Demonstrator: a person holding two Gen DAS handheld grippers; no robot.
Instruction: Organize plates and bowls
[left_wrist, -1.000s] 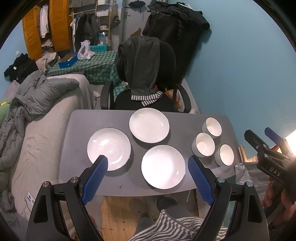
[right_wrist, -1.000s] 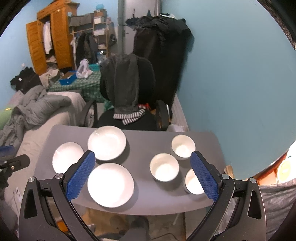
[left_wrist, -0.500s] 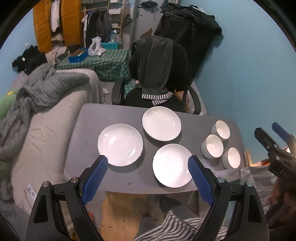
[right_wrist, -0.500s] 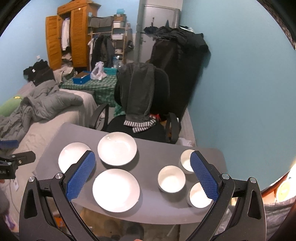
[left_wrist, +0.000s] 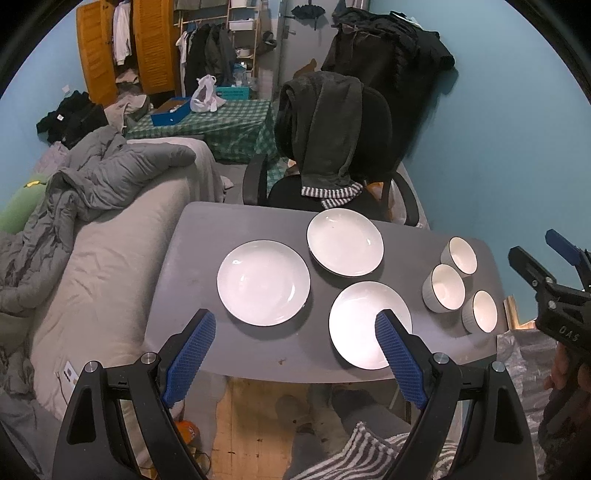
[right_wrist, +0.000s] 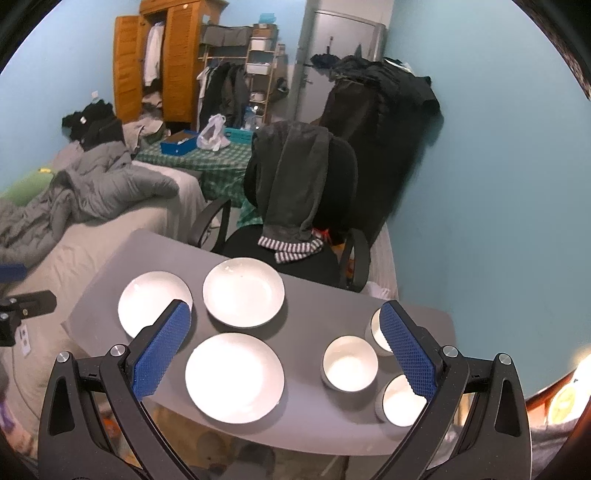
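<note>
Three white plates lie apart on the grey table (left_wrist: 192, 266): a left plate (left_wrist: 263, 282), a far plate (left_wrist: 345, 242) and a near plate (left_wrist: 364, 319). Three white bowls stand in a cluster at the right: a far bowl (left_wrist: 459, 255), a middle bowl (left_wrist: 443, 288) and a near bowl (left_wrist: 480, 311). They also show in the right wrist view, such as the near plate (right_wrist: 234, 377) and middle bowl (right_wrist: 350, 363). My left gripper (left_wrist: 295, 345) is open and empty, high above the table's front edge. My right gripper (right_wrist: 284, 343) is open and empty, above the table.
A black office chair (left_wrist: 332, 155) draped with a dark garment stands behind the table. A bed with grey bedding (left_wrist: 92, 206) lies to the left. A blue wall (left_wrist: 498, 147) is on the right. The right gripper shows at the left wrist view's right edge (left_wrist: 554, 280).
Both grippers have drawn back and up from the table, so the plates and bowls look smaller and lower. Nothing on the table has moved. Both stay open.
</note>
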